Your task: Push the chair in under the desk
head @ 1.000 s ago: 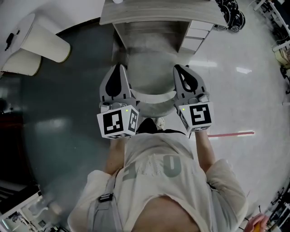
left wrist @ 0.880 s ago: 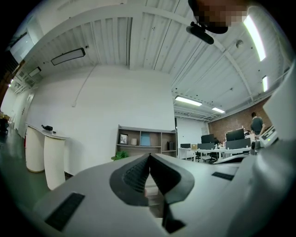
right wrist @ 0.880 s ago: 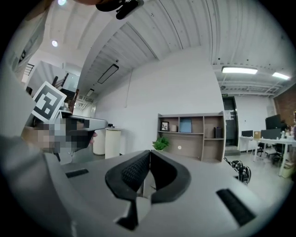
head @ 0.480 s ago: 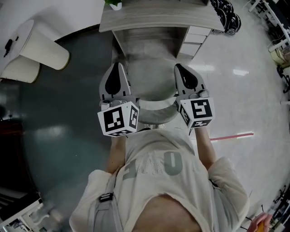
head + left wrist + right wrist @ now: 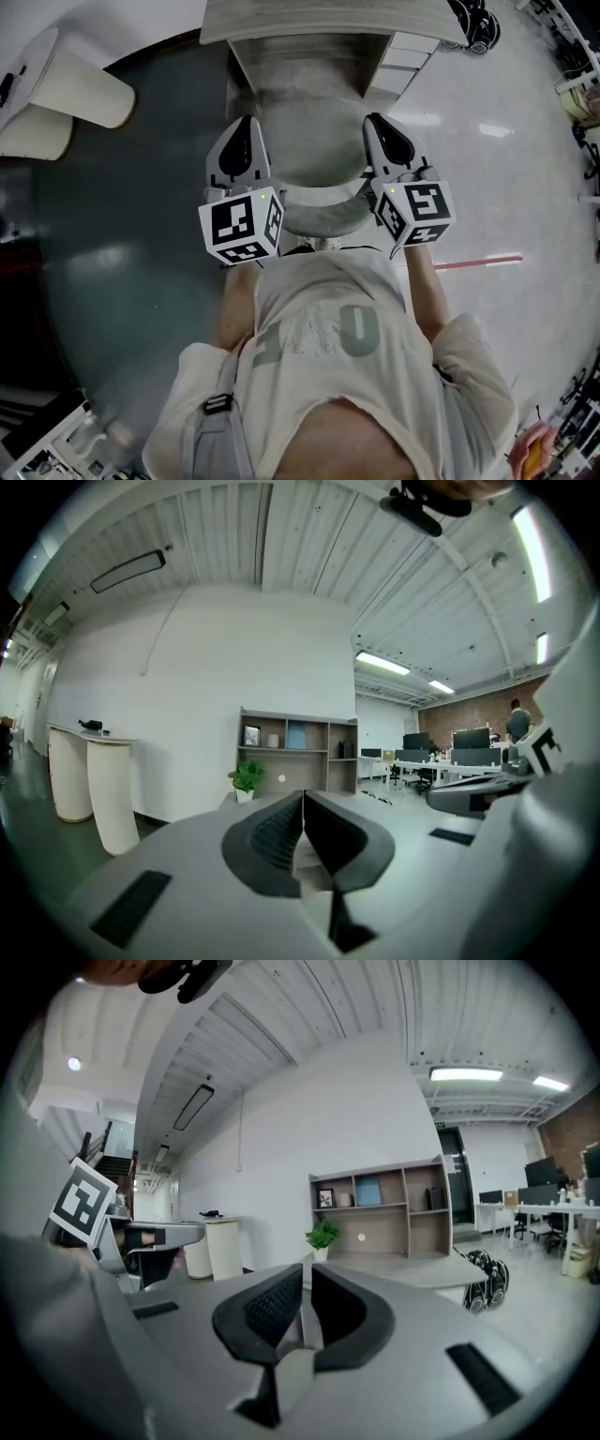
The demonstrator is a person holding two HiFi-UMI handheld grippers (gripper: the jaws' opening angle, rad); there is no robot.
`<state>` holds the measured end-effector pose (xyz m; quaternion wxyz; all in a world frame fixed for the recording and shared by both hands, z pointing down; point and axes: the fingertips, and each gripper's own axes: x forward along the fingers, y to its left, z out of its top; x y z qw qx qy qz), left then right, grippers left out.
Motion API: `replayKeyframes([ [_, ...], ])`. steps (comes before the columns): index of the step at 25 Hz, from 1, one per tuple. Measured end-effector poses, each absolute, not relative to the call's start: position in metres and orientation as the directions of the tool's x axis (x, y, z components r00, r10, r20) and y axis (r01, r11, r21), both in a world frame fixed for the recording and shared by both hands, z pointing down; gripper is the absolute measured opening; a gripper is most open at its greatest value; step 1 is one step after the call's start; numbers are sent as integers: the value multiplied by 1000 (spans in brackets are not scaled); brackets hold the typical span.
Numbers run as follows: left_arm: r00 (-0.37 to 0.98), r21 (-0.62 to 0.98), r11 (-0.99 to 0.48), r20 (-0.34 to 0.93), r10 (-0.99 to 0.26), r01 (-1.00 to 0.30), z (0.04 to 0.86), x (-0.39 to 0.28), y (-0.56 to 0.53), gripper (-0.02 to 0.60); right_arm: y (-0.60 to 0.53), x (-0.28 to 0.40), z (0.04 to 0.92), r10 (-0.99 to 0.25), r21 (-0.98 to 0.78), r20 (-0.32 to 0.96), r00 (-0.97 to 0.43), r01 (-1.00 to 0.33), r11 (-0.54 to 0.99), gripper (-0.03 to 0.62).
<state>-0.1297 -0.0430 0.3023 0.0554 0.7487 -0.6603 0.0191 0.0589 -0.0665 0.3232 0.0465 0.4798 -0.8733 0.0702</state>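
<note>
In the head view the grey chair (image 5: 315, 155) stands with its seat partly under the pale wooden desk (image 5: 309, 21); its curved backrest (image 5: 323, 204) faces me. My left gripper (image 5: 247, 127) hangs by the chair's left side and my right gripper (image 5: 373, 122) by its right side, both pointing at the desk. I cannot tell whether either touches the chair. The left gripper (image 5: 303, 799) is shut with nothing between its pads. My right gripper (image 5: 307, 1274) is likewise shut and empty. Neither gripper view shows the chair.
A drawer unit (image 5: 405, 64) sits under the desk's right end. White rounded counters (image 5: 80, 89) stand at the left on dark floor (image 5: 122, 234). A red strip (image 5: 478, 262) lies on the pale floor at the right. A shelf unit (image 5: 298, 752) and a potted plant (image 5: 247, 778) stand ahead.
Both grippers have edged forward toward the desk, staying on either side of the chair, and my body has followed. The jaws stay shut.
</note>
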Motion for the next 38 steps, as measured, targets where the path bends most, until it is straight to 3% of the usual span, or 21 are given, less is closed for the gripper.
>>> replayKeyframes([
  [2, 154, 56, -146, 175, -973, -988, 319, -126, -39, 17, -60, 56, 336, -811, -91, 193, -552, -833, 545, 52],
  [3, 174, 54, -166, 218, -960, -985, 328, -123, -38, 17, -57, 51, 341, -795, -97, 213, -567, -822, 560, 163],
  [4, 201, 50, -194, 263, -944, -980, 338, -120, -37, 38, -55, 46, 347, -775, -106, 234, -587, -808, 580, 198],
  [6, 264, 33, -270, 351, -898, -962, 361, -109, -33, 177, -49, 37, 360, -722, -119, 280, -632, -770, 627, 219],
  [7, 292, 15, -311, 391, -873, -950, 372, -103, -28, 179, -44, 33, 367, -689, -115, 309, -656, -745, 657, 225],
  [14, 428, -50, -610, 668, -609, -790, 463, -68, 26, 183, 22, 9, 448, -334, -60, 576, -746, -447, 893, 225],
  [22, 465, 13, -824, 830, -307, -567, 531, -51, 90, 183, 96, 9, 531, -8, -175, 749, -662, -209, 962, 225],
  [29, 430, 26, -914, 887, -166, -406, 565, -25, 119, 196, 139, 24, 566, 150, -219, 812, -565, -55, 974, 225],
  [38, 365, 23, -962, 927, -81, -272, 577, -33, 133, 196, 143, 21, 594, 147, -158, 856, -495, 20, 987, 225],
])
